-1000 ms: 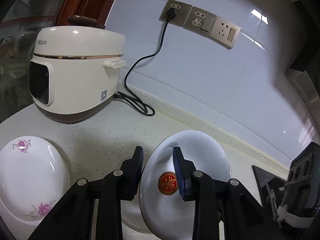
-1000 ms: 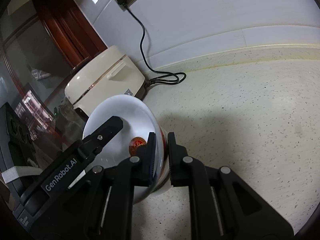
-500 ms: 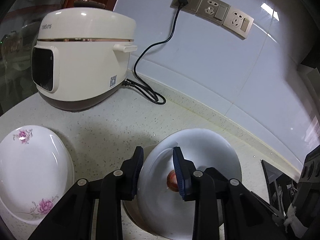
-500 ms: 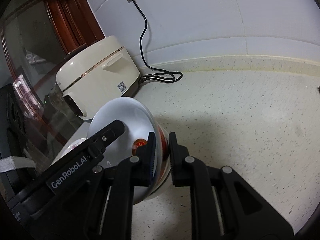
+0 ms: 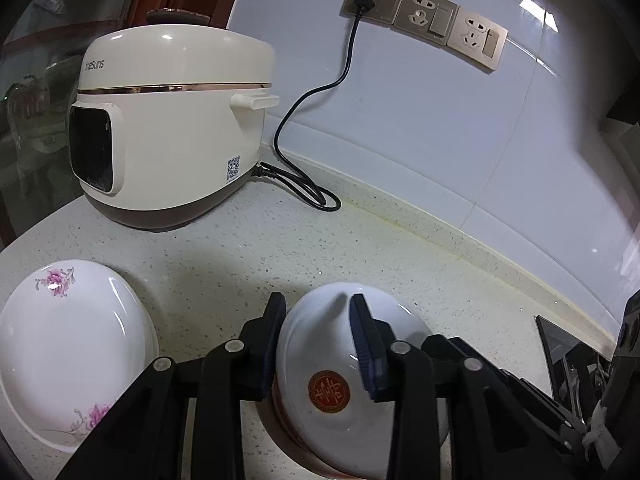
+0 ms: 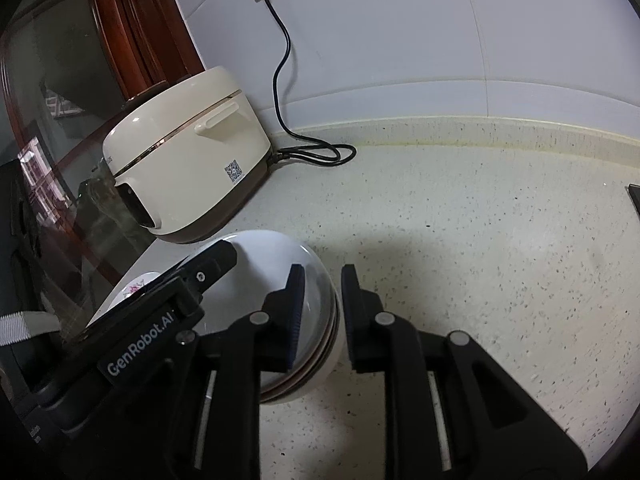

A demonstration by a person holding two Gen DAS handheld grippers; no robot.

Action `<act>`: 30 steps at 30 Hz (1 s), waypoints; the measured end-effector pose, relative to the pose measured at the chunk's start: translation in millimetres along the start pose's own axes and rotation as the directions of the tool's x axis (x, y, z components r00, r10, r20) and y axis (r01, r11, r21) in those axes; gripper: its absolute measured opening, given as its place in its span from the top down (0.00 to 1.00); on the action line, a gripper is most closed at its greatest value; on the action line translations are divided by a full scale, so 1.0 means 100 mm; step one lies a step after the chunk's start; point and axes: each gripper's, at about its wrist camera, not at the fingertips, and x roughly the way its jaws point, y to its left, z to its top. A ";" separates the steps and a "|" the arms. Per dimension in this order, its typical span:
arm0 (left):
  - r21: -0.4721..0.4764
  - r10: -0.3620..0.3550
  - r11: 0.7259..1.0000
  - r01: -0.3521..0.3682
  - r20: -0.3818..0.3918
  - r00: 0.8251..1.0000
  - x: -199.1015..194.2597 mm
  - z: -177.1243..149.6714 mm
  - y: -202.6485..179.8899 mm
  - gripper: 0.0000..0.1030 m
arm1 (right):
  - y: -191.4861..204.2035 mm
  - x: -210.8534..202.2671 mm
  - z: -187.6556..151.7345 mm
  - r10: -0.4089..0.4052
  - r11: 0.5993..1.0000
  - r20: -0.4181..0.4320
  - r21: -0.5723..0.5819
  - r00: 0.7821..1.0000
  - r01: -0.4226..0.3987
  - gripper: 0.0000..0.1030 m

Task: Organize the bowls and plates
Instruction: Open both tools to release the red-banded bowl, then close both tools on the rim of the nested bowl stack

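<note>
A white bowl [image 5: 320, 344] with a round red emblem sits nested in a second bowl [image 5: 280, 420] with a reddish band, low and centre on the speckled counter [image 5: 224, 264]. My left gripper [image 5: 316, 320] straddles the upper bowl's near-left wall, jaws opening, one pad outside and one inside. The right wrist view shows the same stack [image 6: 280, 252], and my right gripper [image 6: 322, 292] straddles its right rim with a gap at both pads, jaws opening. One left finger [image 6: 216, 260] reaches over the bowl there. A white floral plate [image 5: 68, 352] lies to the left.
A cream rice cooker [image 5: 172, 120] stands at the back left, its black cord [image 5: 304, 188] running up to wall sockets [image 5: 424, 20]. A black appliance edge [image 5: 560, 348] is at the right. A glass panel [image 6: 60, 200] borders the counter's left side.
The emblem bowl has gone from tilted and raised to level, nested in the lower bowl. The right jaws have parted from its rim; the left jaws have widened slightly.
</note>
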 end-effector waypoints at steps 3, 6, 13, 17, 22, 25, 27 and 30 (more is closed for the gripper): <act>-0.031 0.001 1.000 -0.001 -0.001 1.000 -0.04 0.03 0.04 0.39 | -0.17 -0.07 0.04 0.023 0.996 0.008 0.087 1.000 -0.024 0.53; -0.076 -0.007 0.997 0.009 0.024 1.000 -0.10 0.06 0.14 0.13 | -0.43 -0.10 0.10 0.117 0.967 0.019 0.225 0.993 -0.118 0.32; -0.045 -0.025 0.999 0.022 -0.067 0.997 0.04 0.11 0.18 0.13 | -0.53 -0.03 0.09 0.152 0.944 -0.078 0.305 0.985 -0.122 0.29; -0.033 -0.034 0.999 0.030 -0.123 0.992 0.17 0.07 0.18 0.13 | -0.35 0.06 0.05 0.180 0.962 -0.187 0.236 0.966 -0.133 0.29; -0.072 -0.056 0.996 0.044 -0.177 0.983 0.30 0.05 0.28 0.13 | -0.25 0.18 -0.07 0.174 0.970 -0.240 0.209 0.955 -0.124 0.29; -0.073 -0.061 0.996 0.047 -0.204 0.977 0.37 0.04 0.32 0.13 | -0.26 0.26 -0.12 0.189 0.965 -0.256 0.225 0.948 -0.132 0.28; -0.077 -0.069 0.996 0.054 -0.219 0.973 0.39 0.04 0.34 0.13 | -0.26 0.29 -0.14 0.206 0.962 -0.266 0.233 0.942 -0.145 0.28; -0.073 -0.075 0.996 0.059 -0.235 0.969 0.43 0.04 0.35 0.13 | -0.24 0.33 -0.16 0.219 0.959 -0.270 0.235 0.937 -0.157 0.26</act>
